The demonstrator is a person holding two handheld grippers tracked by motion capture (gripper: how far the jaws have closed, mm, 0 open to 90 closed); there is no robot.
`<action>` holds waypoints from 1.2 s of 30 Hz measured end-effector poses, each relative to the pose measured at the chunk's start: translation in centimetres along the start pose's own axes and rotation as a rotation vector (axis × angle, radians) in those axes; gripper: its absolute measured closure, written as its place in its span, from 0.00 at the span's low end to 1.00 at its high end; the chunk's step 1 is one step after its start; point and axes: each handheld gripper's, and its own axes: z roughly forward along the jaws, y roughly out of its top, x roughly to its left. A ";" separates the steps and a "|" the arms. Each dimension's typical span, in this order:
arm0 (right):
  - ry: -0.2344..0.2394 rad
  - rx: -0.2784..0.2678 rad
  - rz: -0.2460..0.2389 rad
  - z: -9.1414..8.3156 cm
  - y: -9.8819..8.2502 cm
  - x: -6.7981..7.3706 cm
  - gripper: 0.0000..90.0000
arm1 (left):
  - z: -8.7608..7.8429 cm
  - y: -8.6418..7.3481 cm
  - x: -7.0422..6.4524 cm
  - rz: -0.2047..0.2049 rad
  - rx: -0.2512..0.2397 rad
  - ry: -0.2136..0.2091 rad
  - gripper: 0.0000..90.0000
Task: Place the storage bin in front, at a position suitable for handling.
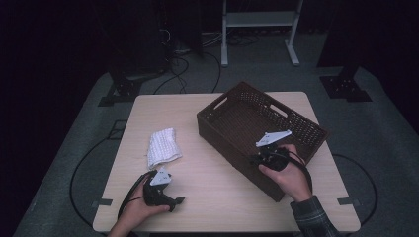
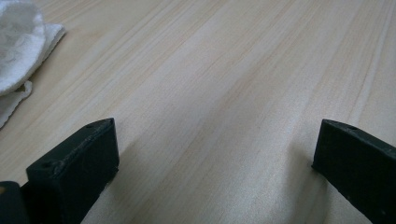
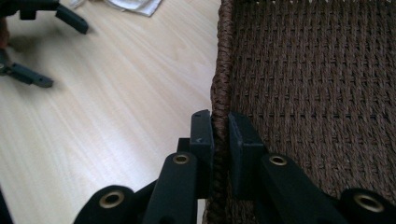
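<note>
Here, nearest the person, the left tool [image 1: 168, 197] rests low on the tabletop [image 1: 217, 187] close to the front edge, its jaws spread wide with nothing but bare wood between them. The right tool [image 1: 264, 157] sits at the near long wall of the brown woven basket [image 1: 232, 136]; in the right gripper view its jaws are clamped on the basket's braided rim, one pad outside the wall and one inside, the rim pinched between them. There is one basket, set at an angle on the right half of the tabletop, its near corner close to the front edge and its far right corner close to the right edge. One white folded cloth [image 1: 163, 147] lies beyond the left tool, well apart from the basket. Open wood runs between the cloth and the basket, and between the two tools.
</note>
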 end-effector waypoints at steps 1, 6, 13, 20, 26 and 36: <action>-0.003 -0.001 -0.006 -0.2 -0.2 0.4 0.90 | 0.0 0.0 0.0 -0.001 -0.003 0.000 0.00; -0.014 -0.003 -0.013 -0.3 -0.5 1.1 0.91 | 0.0 0.0 0.0 0.005 0.000 -0.002 0.00; -0.010 -0.003 -0.010 -0.3 -0.5 1.1 0.91 | -0.3 0.1 0.0 0.000 0.010 0.002 0.04; -0.009 -0.004 -0.012 -0.3 -0.5 1.1 0.90 | -0.6 0.1 0.1 -0.016 0.019 0.014 0.08; -0.008 -0.003 -0.010 -0.3 -0.5 1.1 0.90 | -0.8 0.0 0.1 -0.034 0.016 0.005 0.09; -0.006 -0.002 -0.011 -0.2 -0.5 1.1 0.90 | -1.3 0.2 0.4 -0.053 0.004 0.011 0.13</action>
